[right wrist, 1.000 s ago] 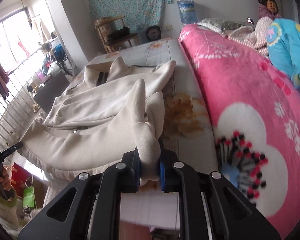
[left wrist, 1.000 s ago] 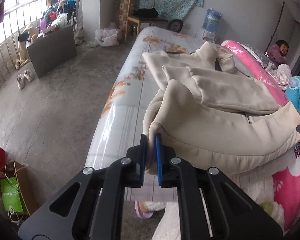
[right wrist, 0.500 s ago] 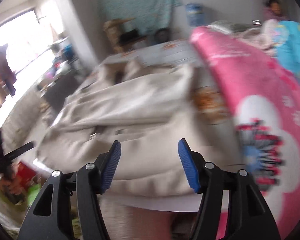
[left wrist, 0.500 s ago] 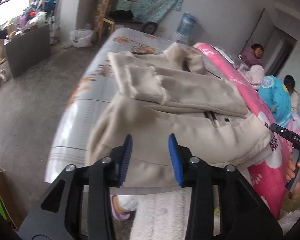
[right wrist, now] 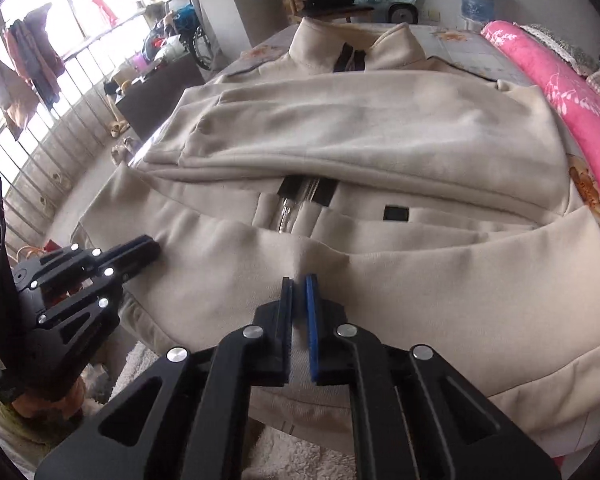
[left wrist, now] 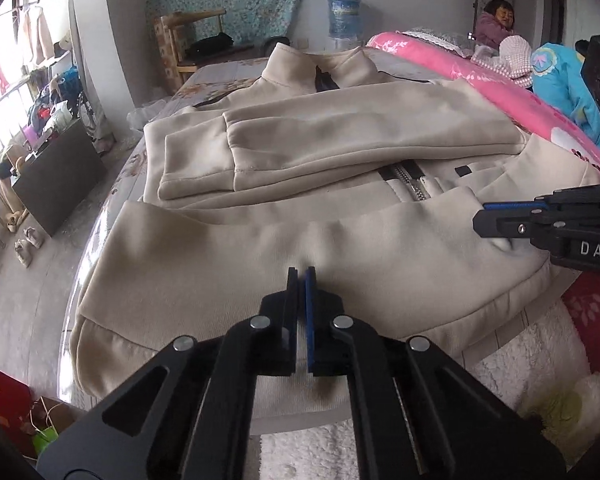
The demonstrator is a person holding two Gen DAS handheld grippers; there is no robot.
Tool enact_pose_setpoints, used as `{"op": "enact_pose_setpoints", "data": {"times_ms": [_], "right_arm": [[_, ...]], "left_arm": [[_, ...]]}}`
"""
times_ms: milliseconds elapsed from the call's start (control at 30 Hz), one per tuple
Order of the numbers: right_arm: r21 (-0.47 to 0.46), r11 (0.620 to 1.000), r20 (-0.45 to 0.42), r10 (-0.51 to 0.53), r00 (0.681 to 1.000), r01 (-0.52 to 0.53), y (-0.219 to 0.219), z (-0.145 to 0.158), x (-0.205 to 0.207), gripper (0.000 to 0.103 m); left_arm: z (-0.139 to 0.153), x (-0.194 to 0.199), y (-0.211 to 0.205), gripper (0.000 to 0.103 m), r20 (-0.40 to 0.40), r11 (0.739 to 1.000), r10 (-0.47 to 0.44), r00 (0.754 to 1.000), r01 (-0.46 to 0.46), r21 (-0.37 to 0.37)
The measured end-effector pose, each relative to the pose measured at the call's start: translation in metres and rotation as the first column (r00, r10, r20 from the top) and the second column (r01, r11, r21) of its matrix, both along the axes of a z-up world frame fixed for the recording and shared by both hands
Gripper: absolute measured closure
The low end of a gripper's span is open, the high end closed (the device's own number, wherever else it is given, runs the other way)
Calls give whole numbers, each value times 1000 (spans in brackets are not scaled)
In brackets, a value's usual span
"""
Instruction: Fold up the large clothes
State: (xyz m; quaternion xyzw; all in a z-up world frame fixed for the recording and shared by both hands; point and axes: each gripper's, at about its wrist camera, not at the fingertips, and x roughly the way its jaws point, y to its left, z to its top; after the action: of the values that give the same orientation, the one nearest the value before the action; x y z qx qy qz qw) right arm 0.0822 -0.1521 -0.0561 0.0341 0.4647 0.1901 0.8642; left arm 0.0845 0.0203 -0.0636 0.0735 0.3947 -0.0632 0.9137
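A large beige zip jacket (left wrist: 320,152) lies on the bed with both sleeves folded across its chest and its hem folded up over the zipper; it also shows in the right wrist view (right wrist: 380,140). My left gripper (left wrist: 301,272) is shut, its tips pressed on the folded hem band with a small pucker of cloth in front of them. My right gripper (right wrist: 299,280) is shut the same way on the hem further right, and shows in the left wrist view (left wrist: 480,220). The left gripper shows in the right wrist view (right wrist: 152,246). Whether either pinches cloth is hidden.
A pink flowered blanket (left wrist: 460,76) runs along the bed's right side, with a person (left wrist: 496,20) beyond it. The bed's edge (left wrist: 96,232) drops to a concrete floor on the left. A wooden chair (left wrist: 196,40) and water bottle (left wrist: 342,12) stand at the far wall.
One second ago both grippers held the raised hem. They let go, opened, and the hem dropped flat onto the jacket. Now both are shut again, low on the folded hem.
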Motion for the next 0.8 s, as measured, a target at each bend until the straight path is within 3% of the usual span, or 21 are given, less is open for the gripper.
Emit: {"op": "enact_pose_setpoints", "data": {"times_ms": [167,267,367,500,567,600,667,800], "right_arm": [[31,999,158,-31,987,26,3,52,-4,99],[-8,999,207,-46,977,49,4,57,8,100],[-60,996,165,-57,985,67,7,30,30,100],[-23,997,98,-68,993,70,-5,15,35,100],[41,998,79,-46,996,43,-15,18,30,90],[64,997,66,-41,997,37,-19,19,27,72],[92,995,42,-36,998,32,-24,18,24,54],[83,997,-15,-4,1000,6,-17,6,24,54]], "left_arm": [[40,0,12,102,109,999,14,994,-9,-45],[33,15,9,102,119,1000,16,993,-15,-13],[-2,31,-2,102,52,1000,0,999,-1,28],[-10,25,-10,101,89,994,-15,996,5,110],[-10,25,-9,101,90,995,-13,996,4,100],[-10,25,-9,101,92,995,-13,996,3,103],[-11,26,-12,101,97,993,-12,995,0,117],[-11,24,-13,101,99,992,-12,995,0,122]]}}
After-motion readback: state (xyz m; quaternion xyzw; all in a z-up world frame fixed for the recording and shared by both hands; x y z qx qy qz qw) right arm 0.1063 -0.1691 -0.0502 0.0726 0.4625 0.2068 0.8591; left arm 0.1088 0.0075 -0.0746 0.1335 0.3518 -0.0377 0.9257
